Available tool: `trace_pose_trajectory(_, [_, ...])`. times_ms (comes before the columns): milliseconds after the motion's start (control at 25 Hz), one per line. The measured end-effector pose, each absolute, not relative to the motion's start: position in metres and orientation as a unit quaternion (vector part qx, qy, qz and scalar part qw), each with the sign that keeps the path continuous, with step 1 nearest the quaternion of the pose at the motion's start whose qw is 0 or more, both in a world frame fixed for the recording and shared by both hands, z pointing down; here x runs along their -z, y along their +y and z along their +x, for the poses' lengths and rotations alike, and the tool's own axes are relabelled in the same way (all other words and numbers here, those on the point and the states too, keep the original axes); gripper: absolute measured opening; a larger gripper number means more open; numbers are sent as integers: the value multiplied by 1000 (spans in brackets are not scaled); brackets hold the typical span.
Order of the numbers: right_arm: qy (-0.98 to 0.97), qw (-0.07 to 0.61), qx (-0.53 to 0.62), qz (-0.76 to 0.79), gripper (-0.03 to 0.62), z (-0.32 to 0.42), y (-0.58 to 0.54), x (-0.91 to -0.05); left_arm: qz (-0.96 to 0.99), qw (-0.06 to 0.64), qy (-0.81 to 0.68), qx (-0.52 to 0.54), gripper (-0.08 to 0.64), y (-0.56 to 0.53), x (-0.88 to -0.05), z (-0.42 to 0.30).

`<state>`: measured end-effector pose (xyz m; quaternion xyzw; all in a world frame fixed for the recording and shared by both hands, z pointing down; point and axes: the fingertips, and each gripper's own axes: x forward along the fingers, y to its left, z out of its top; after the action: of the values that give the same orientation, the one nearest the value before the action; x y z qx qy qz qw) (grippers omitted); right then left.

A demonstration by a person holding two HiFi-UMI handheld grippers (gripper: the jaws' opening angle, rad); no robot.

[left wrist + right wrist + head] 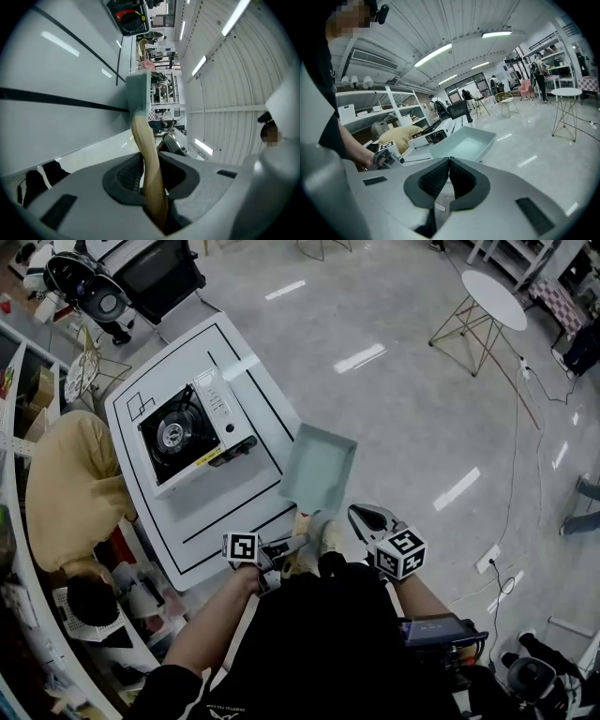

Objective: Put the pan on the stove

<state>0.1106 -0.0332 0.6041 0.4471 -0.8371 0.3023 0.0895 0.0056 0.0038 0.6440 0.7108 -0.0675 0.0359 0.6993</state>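
The person's black top (314,652) fills the bottom of the head view, both forearms reaching out from it. The left gripper (151,168) is clamped on a pale wooden handle (146,150) that runs straight up between its ribbed pads – the handle of the pan (319,468), a square, shallow, pale blue-green one. It is held in the air, tilted, at the near right edge of the white table (216,507), partly out over the shiny grey floor (412,399). The stove (187,432), a white portable burner with a black ring, sits on the table inside a black-lined rectangle, beside the pan but clear of it. The right gripper (449,161) hangs just right of the handle, its jaws pressed together with nothing between them. At the table's far side someone in a yellow top (70,484) is bent low.
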Motion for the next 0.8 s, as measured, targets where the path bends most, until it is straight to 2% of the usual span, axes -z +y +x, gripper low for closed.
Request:
trace_pose_trajectory(440, [-838,82,-286,458,26,127,-44,-591,698,715,-26,18,87,-1,-610,29])
trace_pose_trajectory(800, [-848,75,-266,452,26,136,-58,-576,716,696,-36,41,87,-21,-582,36])
